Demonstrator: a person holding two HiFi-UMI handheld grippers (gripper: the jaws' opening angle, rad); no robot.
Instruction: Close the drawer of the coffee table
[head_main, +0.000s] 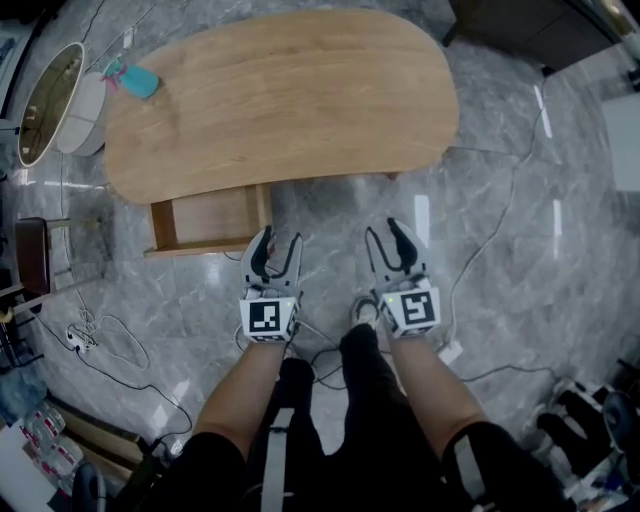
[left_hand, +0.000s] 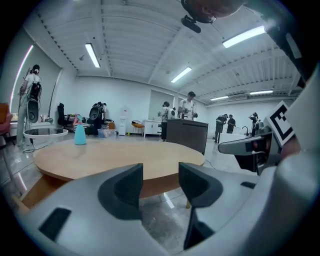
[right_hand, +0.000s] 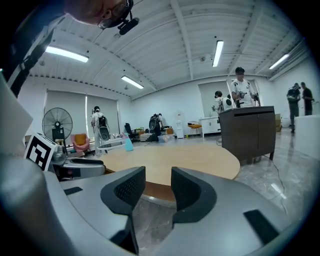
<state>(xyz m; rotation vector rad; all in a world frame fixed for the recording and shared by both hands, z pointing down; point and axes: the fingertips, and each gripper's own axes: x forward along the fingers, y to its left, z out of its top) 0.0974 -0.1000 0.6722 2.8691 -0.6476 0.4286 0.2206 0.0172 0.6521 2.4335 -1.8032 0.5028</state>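
Two claws show on my feed, one left claw (head_main: 275, 240) and one right claw (head_main: 390, 230), side by side over the floor and pointing toward the surface. On the left claw the jaws stand wide apart. On the right claw the gap is somewhat narrower. Neither has anything between its jaws; through each gap I see only the surface's edge and the floor beyond it.

One grey marble floor (head_main: 520, 250) fills most of the head view. On it stands one oval wooden surface (head_main: 290, 90), the coffee table. One dark cabinet (head_main: 530, 30) sits past its far right end, and one round glass side table (head_main: 45, 105) just off its left end.

One drawer (head_main: 210, 218) is pulled out from under the near left edge of the surface, open. The left claw's tips are near its front right corner but apart from it.

One teal bottle (head_main: 135, 80) stands on the surface's far left end.
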